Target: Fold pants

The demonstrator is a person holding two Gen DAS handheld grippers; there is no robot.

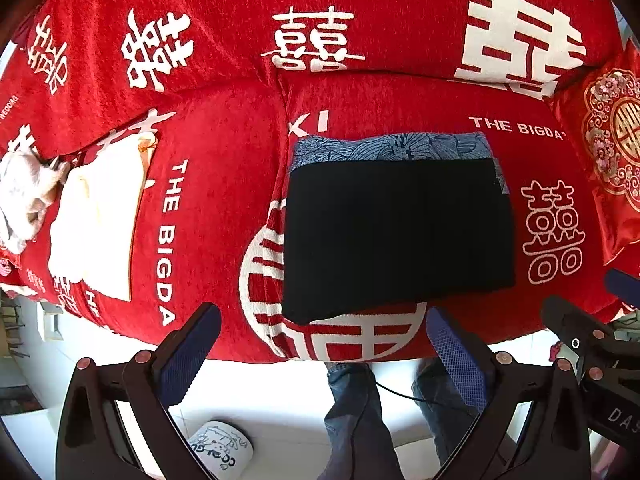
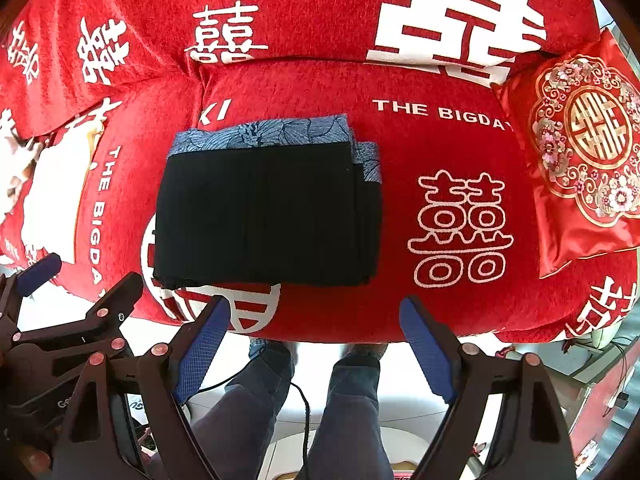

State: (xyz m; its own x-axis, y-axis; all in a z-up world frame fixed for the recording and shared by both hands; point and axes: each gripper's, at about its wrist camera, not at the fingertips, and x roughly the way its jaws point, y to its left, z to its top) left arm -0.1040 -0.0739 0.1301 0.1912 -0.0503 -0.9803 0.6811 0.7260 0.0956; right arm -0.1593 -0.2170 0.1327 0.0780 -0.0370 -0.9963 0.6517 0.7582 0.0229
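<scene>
both my left gripper [image 1: 323, 322] and right gripper [image 2: 315, 312] hang spread apart, empty, above the folded black pants [image 2: 266, 212] on the red sofa [image 2: 460, 148].

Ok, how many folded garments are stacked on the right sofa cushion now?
2. The folded black pants lie on top; a blue patterned garment sits beneath, showing along the far edge and right side. Anything else under the black pants would be hidden.

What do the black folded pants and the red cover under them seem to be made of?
Black folded pants: probably a matte woven or knit cloth; no shine, soft layered edges. Red cover: looks like a plush, chenille-like fabric; fuzzy nap, white printed characters.
</scene>
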